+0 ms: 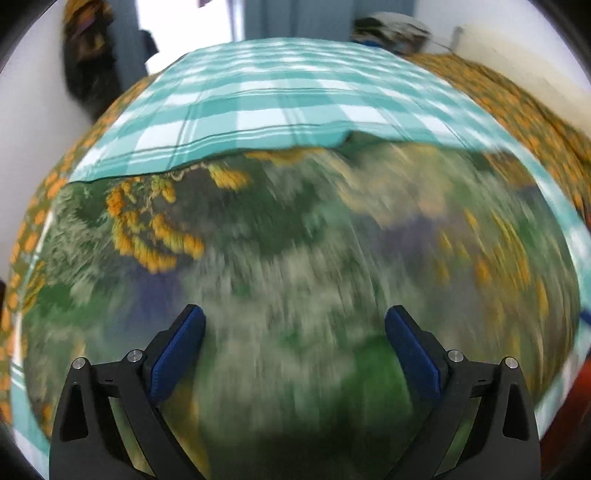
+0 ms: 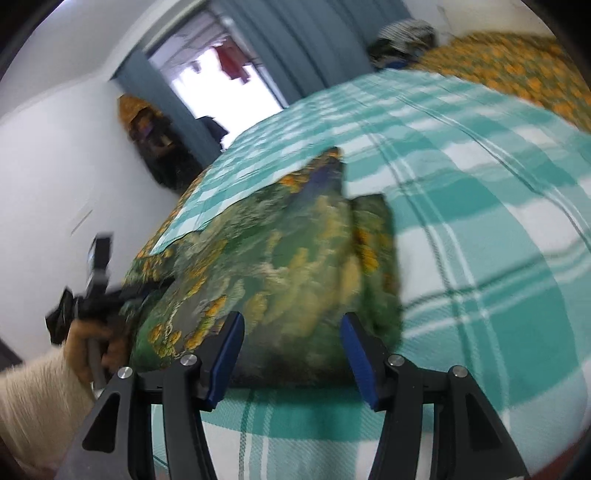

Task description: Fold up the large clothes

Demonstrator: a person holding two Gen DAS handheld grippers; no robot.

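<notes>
Fingers [image 1: 177, 354] of left gripper [image 1: 295, 332] spread, empty, over green floral garment [image 1: 258, 240]. Right gripper [image 2: 291, 332] likewise released at near edge. Garment partly folded on teal checked sheet [image 2: 480, 221]. Soft, light, likely slippery; pinch corner or hem.

**Two wrist views over one bed**

The left wrist camera looks down and forward past its spread claw [image 1: 294, 328], very close above the floral cloth [image 1: 258, 258], which fills most of the blurred view. The right wrist camera sits low at the near edge of the bed [image 2: 480, 221], tilted, facing the far window [image 2: 221, 74]. Both share the cloth, the checked sheet [image 1: 277, 99] and the far curtain [image 1: 266, 18].
</notes>
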